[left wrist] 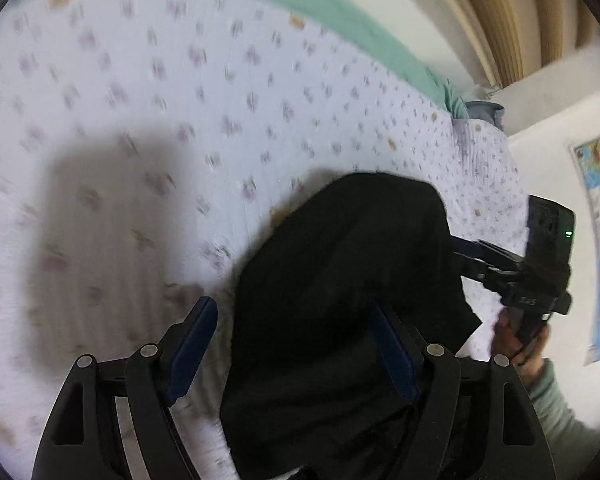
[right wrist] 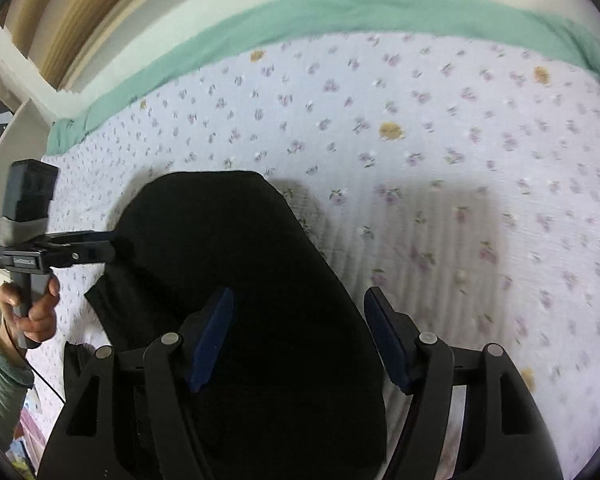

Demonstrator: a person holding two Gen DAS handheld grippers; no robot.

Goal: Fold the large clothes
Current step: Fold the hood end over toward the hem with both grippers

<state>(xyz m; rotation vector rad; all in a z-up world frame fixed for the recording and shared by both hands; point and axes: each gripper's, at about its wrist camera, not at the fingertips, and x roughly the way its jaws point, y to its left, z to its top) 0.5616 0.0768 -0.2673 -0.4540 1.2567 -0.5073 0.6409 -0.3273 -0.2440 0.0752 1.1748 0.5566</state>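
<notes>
A black garment (left wrist: 340, 300) lies folded on a bed with a white flowered sheet (left wrist: 180, 80), a green blanket (right wrist: 340, 8) along its far edge. The left gripper (left wrist: 296, 348) hangs over the garment's left side with its jaws spread wide; the cloth lies between the blue pads (left wrist: 192, 352) but neither visibly presses it. To its right, the right gripper (right wrist: 300, 336) stands released over the garment's right edge, one pad over the cloth, the other over the sheet. Each hand (right wrist: 32, 308) grips a handle, in a green sleeve (right wrist: 0, 380).
</notes>
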